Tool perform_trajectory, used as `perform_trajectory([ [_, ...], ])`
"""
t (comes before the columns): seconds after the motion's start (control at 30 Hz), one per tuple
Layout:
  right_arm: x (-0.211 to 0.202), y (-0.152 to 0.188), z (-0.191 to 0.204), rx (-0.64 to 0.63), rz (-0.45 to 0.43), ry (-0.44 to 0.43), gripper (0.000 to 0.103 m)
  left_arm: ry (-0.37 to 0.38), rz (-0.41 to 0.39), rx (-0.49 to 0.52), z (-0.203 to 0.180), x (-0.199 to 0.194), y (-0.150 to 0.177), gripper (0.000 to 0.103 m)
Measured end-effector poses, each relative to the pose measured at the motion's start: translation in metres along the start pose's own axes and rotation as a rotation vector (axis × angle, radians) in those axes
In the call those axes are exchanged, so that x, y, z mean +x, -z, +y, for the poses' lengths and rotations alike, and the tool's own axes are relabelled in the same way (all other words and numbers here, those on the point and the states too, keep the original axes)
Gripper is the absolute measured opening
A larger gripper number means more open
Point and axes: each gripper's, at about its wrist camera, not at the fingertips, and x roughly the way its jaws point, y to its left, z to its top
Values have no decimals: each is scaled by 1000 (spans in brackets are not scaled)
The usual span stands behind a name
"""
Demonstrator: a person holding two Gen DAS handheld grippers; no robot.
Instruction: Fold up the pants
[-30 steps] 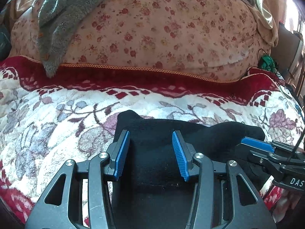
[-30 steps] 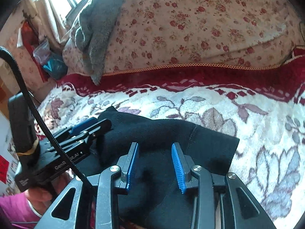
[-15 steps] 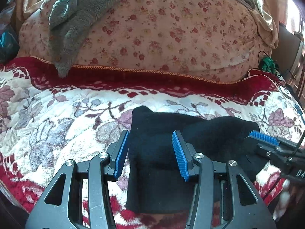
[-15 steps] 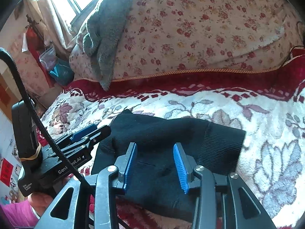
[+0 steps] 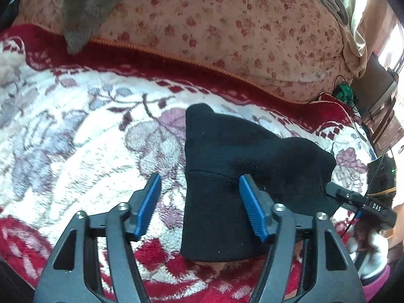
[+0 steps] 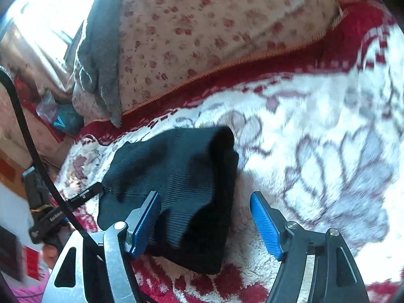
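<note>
Lying on the plush floral blanket (image 5: 75,131), the pants (image 5: 242,166) form one compact black bundle of ribbed knit fabric, roughly rectangular with a rounded upper corner. In the left wrist view, the left gripper (image 5: 199,202) hovers over the bundle's near-left edge with its jaws spread wide and nothing between them; its two blue ribbed pads (image 5: 149,202) sit on black metal fingers, the right-hand pad over the cloth, the left-hand pad over the blanket. The blanket is white pile with mauve flowers and a red border. Behind it rises one cream quilt (image 5: 227,25) printed with small red blossoms, with one grey fleece cloth (image 5: 88,7) draped on it. In the right wrist view, the right gripper (image 6: 205,219) likewise stands wide apart and empty above the bundle's near-right edge (image 6: 176,189); one blue pad overlaps the knit, the other lies over white pile (image 6: 315,151). This view is motion-blurred.
</note>
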Motion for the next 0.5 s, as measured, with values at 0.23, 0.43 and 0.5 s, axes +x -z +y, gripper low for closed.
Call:
perform_trajectory([
  [0.23,26,8,-7,63,27,-167,73,84,65,-31,1,28,-1,79],
  [0.43,27,11,-6,23,-8,-175,58,137,47,-22,-5,39,0,74],
  [0.5,24,11,-3,10,-17,-171,53,137,41,6,-10,36,-1,56],
])
